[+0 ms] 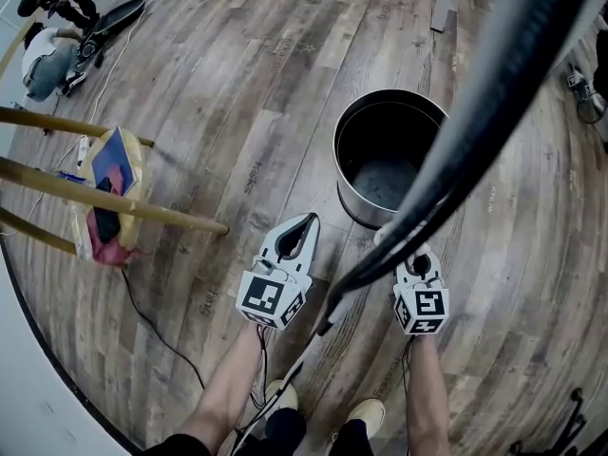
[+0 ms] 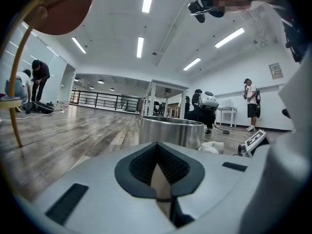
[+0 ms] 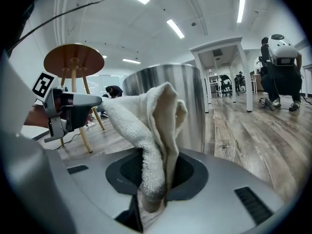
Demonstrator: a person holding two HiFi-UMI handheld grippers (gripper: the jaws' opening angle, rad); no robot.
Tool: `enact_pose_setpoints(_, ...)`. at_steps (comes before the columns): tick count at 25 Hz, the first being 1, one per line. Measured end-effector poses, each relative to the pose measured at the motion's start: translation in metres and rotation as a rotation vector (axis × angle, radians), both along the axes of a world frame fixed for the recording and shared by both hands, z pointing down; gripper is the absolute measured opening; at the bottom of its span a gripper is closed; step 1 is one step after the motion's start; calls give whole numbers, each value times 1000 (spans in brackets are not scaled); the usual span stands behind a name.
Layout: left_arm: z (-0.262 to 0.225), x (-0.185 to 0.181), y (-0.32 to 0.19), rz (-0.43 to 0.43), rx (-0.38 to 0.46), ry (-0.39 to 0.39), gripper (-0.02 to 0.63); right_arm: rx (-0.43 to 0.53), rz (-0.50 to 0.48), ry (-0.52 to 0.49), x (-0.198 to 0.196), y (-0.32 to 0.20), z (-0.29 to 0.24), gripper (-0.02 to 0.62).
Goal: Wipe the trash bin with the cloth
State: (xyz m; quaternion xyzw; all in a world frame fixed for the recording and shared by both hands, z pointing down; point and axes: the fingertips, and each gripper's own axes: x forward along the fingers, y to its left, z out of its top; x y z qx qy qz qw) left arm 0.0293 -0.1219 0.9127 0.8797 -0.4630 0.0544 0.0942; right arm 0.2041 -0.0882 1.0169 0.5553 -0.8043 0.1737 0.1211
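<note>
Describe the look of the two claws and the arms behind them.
The left claw and right claw are light grey plastic shells with dark ribbed pads. Behind them sit the left cube and right cube, printed with black-and-white square markers. A thin black cable trails back from the left one. No sleeves show on the forearms.

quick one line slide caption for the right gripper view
Right hand-held gripper clamps a white terry cloth in front of the steel trash bin, a round wooden table at left.
</note>
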Motion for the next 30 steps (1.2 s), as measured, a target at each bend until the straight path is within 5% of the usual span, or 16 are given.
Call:
enact_pose_setpoints(7, 41, -8, 6, -19, -31, -2, -5, -43, 4, 2, -3, 13, 45, 94)
enact_pose_setpoints(13, 13, 5, 19, -7, -20, 16, -5, -16, 7, 1, 3, 30, 11, 95)
enact_pose_setpoints(19, -66, 13, 54, 7, -10, 24, -5, 27, 40, -21, 14, 75, -83, 95)
enact_pose_setpoints(30, -292, 9, 108, -8, -28, 54, -5, 91, 95, -48, 26, 143, -351, 95)
